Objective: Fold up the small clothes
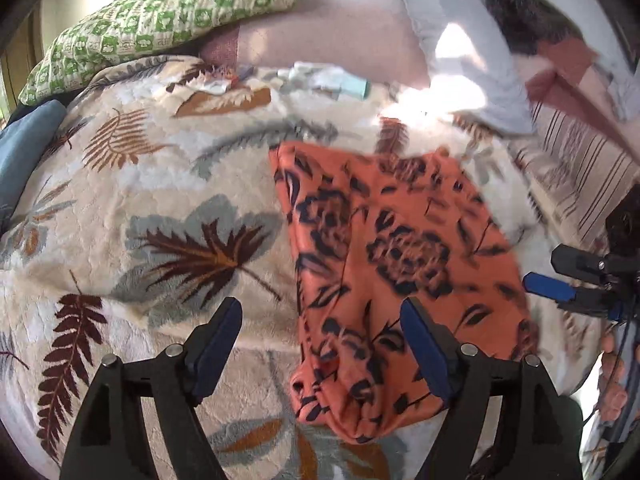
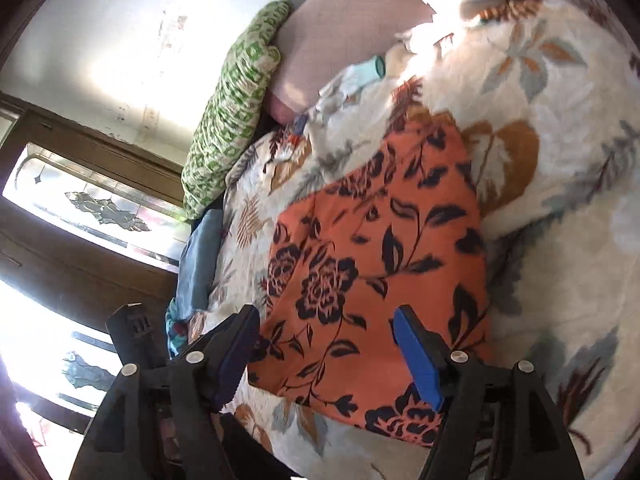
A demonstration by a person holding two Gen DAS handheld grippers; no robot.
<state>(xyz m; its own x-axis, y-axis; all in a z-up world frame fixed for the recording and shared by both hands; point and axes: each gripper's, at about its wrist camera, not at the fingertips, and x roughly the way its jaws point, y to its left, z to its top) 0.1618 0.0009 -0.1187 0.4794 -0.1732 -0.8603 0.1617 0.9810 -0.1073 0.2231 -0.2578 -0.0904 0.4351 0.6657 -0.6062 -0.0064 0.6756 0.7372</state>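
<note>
two tools: left gripper (image 1: 320, 344) and right gripper (image 2: 326, 350), each with its jaws spread wide and nothing pinched between the blue pads.
garment: an orange cloth with a dark navy flower-and-leaf print (image 1: 400, 248), lying on the bed's cream plush blanket patterned with brown and grey leaves (image 1: 140, 184).
where it lies: about mid-bed, its near end just under the left gripper, the far end toward the pillows; the right gripper (image 1: 568, 280) shows beside its other long edge.
look: roughly rectangular and already doubled over; flat across the middle, but the near end bunches into a rounded, puckered roll. thin, soft, likely slippery fabric.
risk, grip: a pad may catch only the top layer, so the fold peels apart when lifted.
risk, blanket: jaws pushed too deep could pinch the plush pile with the cloth and drag it.
risk, shape: the bunched end may carry a crooked crease into the next fold.
nearby: green-and-white checked pillow (image 1: 172, 16) at the head of the bed, well apart.
</note>
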